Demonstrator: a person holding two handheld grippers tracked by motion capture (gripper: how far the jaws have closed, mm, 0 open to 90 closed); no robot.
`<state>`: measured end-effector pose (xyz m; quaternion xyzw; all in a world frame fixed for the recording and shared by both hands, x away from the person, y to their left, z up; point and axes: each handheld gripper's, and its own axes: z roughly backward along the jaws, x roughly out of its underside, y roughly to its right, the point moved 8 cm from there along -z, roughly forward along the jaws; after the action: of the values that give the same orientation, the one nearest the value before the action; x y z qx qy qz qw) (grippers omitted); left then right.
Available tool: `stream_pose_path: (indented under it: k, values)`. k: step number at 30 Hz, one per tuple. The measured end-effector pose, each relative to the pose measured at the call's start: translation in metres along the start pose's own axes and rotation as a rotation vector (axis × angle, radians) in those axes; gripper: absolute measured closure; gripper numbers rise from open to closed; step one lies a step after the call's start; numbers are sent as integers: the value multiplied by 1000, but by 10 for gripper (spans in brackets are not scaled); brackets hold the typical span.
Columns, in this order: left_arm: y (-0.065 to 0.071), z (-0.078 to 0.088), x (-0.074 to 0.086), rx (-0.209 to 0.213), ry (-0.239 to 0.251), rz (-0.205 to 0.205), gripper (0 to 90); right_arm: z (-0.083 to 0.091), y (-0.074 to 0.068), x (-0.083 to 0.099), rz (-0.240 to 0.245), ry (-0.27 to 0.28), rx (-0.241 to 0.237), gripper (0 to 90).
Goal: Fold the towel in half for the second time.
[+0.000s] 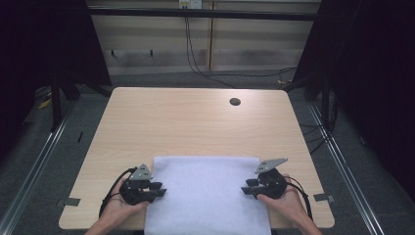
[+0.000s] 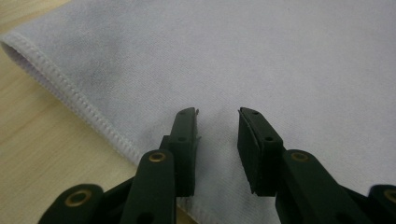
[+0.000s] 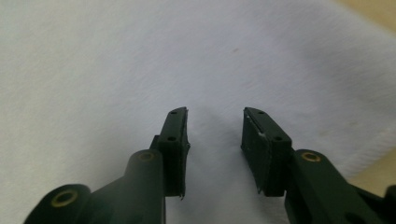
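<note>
Here we show a pale lavender-white rectangular cloth (image 1: 208,193) of soft microfibre with a stitched hem, lying flat on the near half of a light wooden table (image 1: 195,122), its near edge running over the table's front edge toward the person. We read the work as handling this cloth, probably a fold, and judge it to be at the very start: no corner is lifted, no crease or doubled layer appears, and the whole sheet lies spread out. Everything therefore remains to be done, beginning with a grasp at each side.

The left gripper (image 1: 156,188) sits over the cloth's left margin and the right gripper (image 1: 248,187) over its right margin, each pointing inward. In the left gripper view the two black jaws stand apart with bare fabric (image 2: 261,60) between them; the right gripper view gives the same picture over its own side (image 3: 116,60). Neither pinches anything.

We find no brand, label or legible writing on the cloth, the table or the grippers.
</note>
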<state>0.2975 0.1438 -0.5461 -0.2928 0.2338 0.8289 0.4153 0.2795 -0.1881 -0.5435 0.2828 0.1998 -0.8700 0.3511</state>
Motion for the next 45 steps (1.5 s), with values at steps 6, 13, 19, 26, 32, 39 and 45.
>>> stream_pose_path:
  k: [6, 13, 19, 26, 32, 39, 45]
  values:
    - [-35, 4, -39, -41, 95, 45, 662, 15, 60, -29, -25, 105, 76, 594]
    - [-81, -12, -53, -95, 85, 139, 566, -9, 89, -25, -85, 60, 55, 545]
    - [-83, -27, -48, -85, 24, 106, 488, -17, 94, -22, -100, 44, 38, 545]
    - [-82, -25, -32, -54, 4, 107, 585, -17, 87, -21, -92, 33, 19, 715]
    - [-77, -21, -31, -6, 23, 110, 835, -13, 85, -19, -115, 46, -39, 852]
    - [-85, -8, -51, -15, 113, 130, 844, 7, 86, -43, -132, 143, -40, 867]
    - [-94, 6, -85, -52, 169, 99, 844, 21, 98, -69, -122, 193, -4, 869]
